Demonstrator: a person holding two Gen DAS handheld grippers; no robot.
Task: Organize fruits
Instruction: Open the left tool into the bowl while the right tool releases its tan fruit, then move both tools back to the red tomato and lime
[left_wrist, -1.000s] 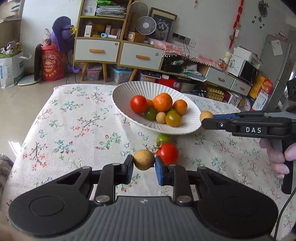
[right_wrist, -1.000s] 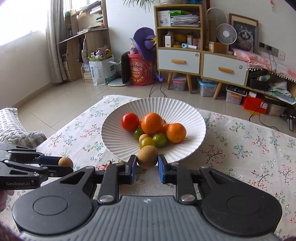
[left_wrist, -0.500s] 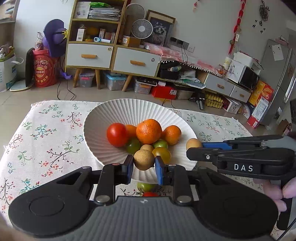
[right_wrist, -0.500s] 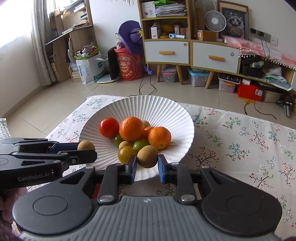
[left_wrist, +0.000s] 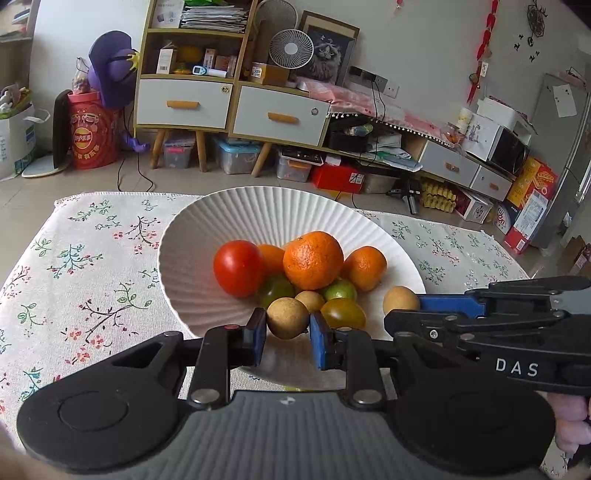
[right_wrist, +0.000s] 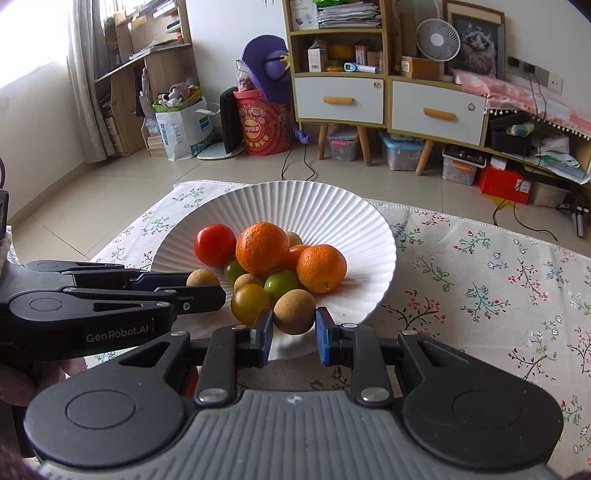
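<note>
A white ribbed bowl (left_wrist: 229, 218) (right_wrist: 314, 206) on the floral cloth holds a red tomato (left_wrist: 238, 267), several mandarins (left_wrist: 313, 260), green and yellow small tomatoes and a brown longan. My left gripper (left_wrist: 287, 332) is shut on a longan (left_wrist: 287, 318) above the bowl's near rim. In the right wrist view it (right_wrist: 210, 291) comes in from the left with its longan (right_wrist: 202, 277). My right gripper (right_wrist: 294, 326) is shut on another longan (right_wrist: 294, 312) over the near rim. In the left wrist view it (left_wrist: 400, 312) enters from the right, its longan (left_wrist: 400, 301) at the tips.
The two grippers sit side by side, close together, at the bowl's near edge. A red fruit (right_wrist: 190, 384) peeks from under the right gripper on the cloth (right_wrist: 498, 295). A person's hand (left_wrist: 572, 424) grips the right handle. Floor and cabinets lie beyond the table's far edge.
Both grippers have moved forward with their longans, from before the bowl to over its near rim. The loose green and red fruits on the cloth have slipped under the left gripper.
</note>
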